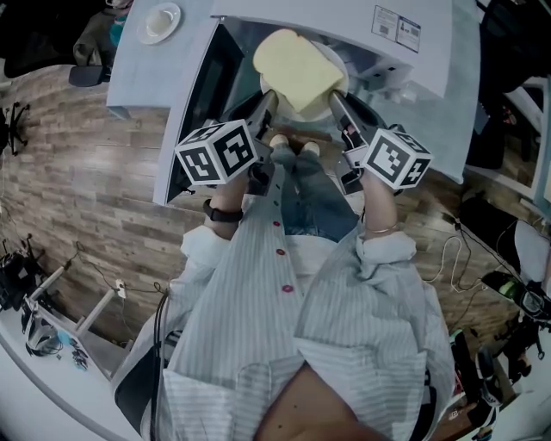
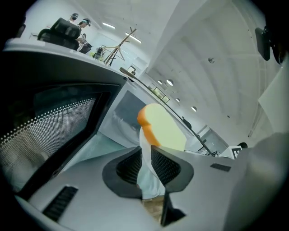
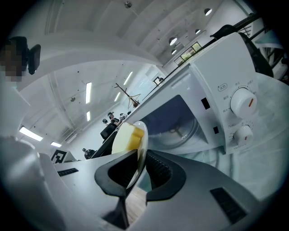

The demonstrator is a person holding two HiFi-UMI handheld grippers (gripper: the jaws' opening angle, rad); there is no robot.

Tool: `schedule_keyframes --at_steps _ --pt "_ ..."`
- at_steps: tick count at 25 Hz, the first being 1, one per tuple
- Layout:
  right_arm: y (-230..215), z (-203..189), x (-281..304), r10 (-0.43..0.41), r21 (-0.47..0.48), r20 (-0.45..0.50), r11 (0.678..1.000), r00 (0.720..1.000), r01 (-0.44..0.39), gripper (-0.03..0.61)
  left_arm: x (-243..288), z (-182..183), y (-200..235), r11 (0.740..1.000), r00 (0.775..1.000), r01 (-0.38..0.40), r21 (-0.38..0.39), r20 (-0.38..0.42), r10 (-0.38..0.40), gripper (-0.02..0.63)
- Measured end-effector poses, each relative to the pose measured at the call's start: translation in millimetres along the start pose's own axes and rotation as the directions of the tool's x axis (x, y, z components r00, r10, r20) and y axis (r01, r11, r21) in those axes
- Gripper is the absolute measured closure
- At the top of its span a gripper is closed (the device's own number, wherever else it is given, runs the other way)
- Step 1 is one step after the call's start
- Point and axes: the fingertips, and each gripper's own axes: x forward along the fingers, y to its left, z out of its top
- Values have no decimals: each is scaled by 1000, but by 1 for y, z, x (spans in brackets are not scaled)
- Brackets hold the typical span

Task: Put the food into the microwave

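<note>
Before me, the pale-covered table [image 1: 138, 77] carries the white microwave [image 1: 405, 52], door swung open; a small white dish [image 1: 160, 21] sits at its far corner; wood-plank floor [image 1: 86, 198] lies below.

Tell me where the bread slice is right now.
In the head view, top centre: the bread slice lies on the white plate gripped by the left gripper and right gripper, at the mouth of the open microwave.

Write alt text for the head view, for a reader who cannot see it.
Seen from above, a person's left gripper and right gripper clamp opposite edges of a white plate carrying a slice of bread, held at the mouth of a white microwave whose door stands open at left.
</note>
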Motion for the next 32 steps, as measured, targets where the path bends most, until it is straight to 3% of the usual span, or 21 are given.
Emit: schedule_keyframes --at_steps 20,32 --pt "-42 -23 31 -22 63 -64 998 998 26 500 31 -22 35 998 997 -53 -40 -58 51 555" --pt "-74 -29 49 -69 40 -78 997 995 73 500 66 -31 55 997 995 -64 -51 -85 59 555"
